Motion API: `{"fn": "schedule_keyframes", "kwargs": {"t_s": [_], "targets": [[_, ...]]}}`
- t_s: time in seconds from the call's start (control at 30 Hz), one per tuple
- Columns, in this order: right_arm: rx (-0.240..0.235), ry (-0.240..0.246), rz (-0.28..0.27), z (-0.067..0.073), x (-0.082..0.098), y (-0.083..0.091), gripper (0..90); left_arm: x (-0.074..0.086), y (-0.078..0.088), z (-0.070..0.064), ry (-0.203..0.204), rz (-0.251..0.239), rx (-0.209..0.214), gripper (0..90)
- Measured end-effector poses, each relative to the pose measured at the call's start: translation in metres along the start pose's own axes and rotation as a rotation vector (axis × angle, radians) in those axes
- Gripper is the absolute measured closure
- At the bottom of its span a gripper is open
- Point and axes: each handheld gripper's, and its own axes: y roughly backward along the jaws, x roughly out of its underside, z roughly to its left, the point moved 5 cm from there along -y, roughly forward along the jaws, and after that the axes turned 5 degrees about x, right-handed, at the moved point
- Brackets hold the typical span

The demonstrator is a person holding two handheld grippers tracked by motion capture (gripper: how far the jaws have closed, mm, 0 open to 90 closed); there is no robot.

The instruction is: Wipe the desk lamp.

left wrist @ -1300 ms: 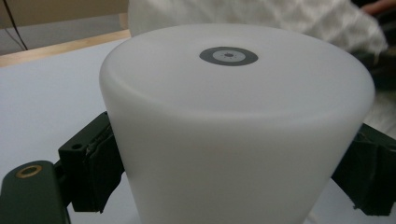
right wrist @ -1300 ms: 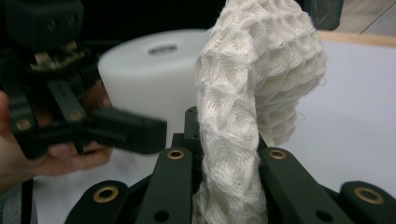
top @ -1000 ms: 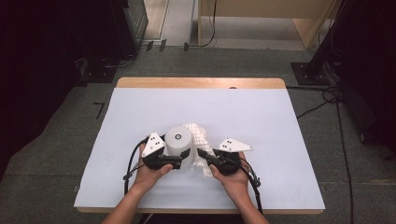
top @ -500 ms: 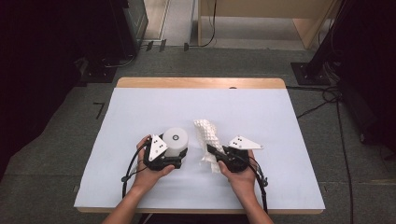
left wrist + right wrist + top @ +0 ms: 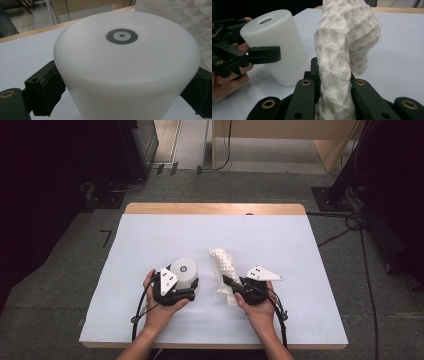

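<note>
Two grippers, two white things apart on the table

Two things sit near the table's point(image 5: 150, 230) front edge. Left gripper point(image 5: 186, 290) has its jaws around the white cup point(image 5: 184, 271), which stands upside down; they have just been opening, and whether the pads still press is unclear. Right gripper point(image 5: 228, 282) is clamped on the white foam net point(image 5: 223, 267), just right of the cup.

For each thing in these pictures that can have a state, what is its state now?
White cup: upside down on the table, between the left gripper's jaws.
Left gripper: jaws just opening around the cup.
Foam net sleeve: empty, pinched at one end.
Right gripper: shut on the sleeve.
</note>
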Motion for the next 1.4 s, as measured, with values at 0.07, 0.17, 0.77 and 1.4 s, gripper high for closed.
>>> {"fn": "schedule_keyframes", "kwargs": {"t_s": [0.07, 0.17, 0.77, 1.4], "targets": [[-0.004, -0.002, 0.009, 0.002, 0.002, -0.001, 79.8, -0.001, 0.001, -0.001, 0.000, -0.004, 0.009, 8.4], [-0.016, 0.009, 0.023, 0.006, 0.006, -0.006, 79.8, -0.002, 0.001, 0.002, 0.003, -0.009, 0.034, 8.9], [-0.086, 0.022, 0.002, 0.037, -0.002, -0.008, 79.9, -0.012, 0.002, -0.013, 0.032, -0.029, 0.314, 9.0], [-0.094, 0.040, 0.035, 0.041, 0.003, -0.018, 79.9, -0.020, 0.007, 0.000, 0.054, -0.053, 0.337, 9.1]]}}
